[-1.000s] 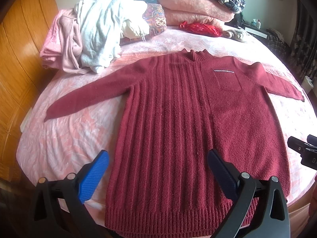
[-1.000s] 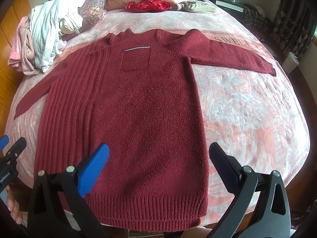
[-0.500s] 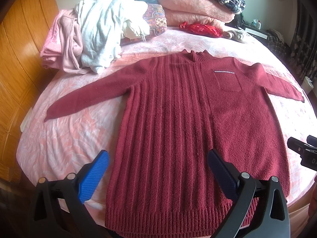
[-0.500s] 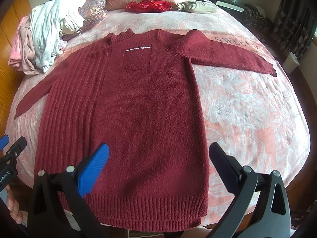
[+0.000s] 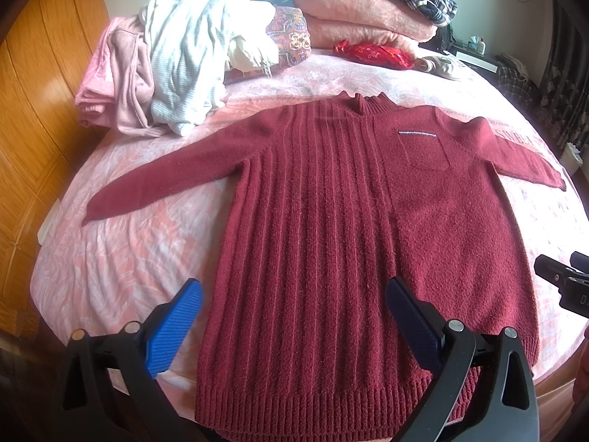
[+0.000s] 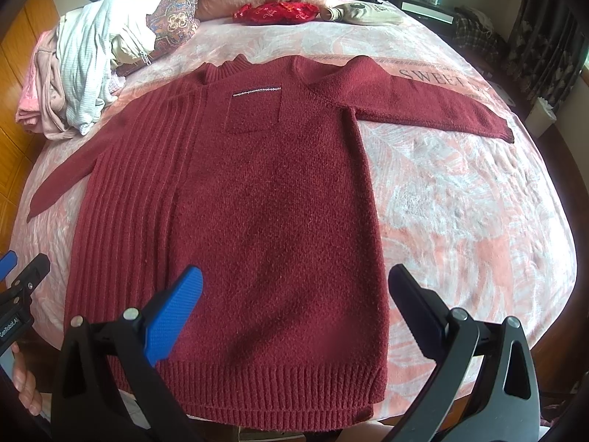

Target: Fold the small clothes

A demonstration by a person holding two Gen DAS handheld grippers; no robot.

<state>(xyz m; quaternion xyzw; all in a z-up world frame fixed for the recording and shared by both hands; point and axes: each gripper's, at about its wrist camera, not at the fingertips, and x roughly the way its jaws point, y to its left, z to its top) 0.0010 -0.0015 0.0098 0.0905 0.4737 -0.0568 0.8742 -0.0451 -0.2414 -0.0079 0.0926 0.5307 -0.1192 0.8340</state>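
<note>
On the pink patterned bedspread (image 5: 121, 258), seen from the left wrist camera, a dark red knit sweater (image 5: 331, 221) lies flat and face up, collar away from the camera, ribbed hem at the near edge of the bed and both sleeves spread out to the sides. The left gripper (image 5: 291, 309) hovers just above the hem with its fingers spread wide and nothing between them, its blue pad (image 5: 173, 335) over the bedspread beside the sweater's left edge. A heap of unfolded clothes (image 5: 173, 77) sits at the far left, with pillows and folded blankets (image 5: 360, 18) behind it; no basket or box is in sight, so nothing here contains anything. From the right wrist camera the same sweater (image 6: 257, 202) fills the middle, its chest pocket (image 6: 254, 110) showing no visible contents and its right sleeve (image 6: 434, 110) stretched well out over the bedspread. The right gripper (image 6: 294, 302) is likewise released and empty above the hem. The fold looks not yet begun; a sound start would be to pinch each sleeve near the cuff, lay it straight across the chest, and keep the knit slack so it neither stretches nor drags the body askew.
</note>
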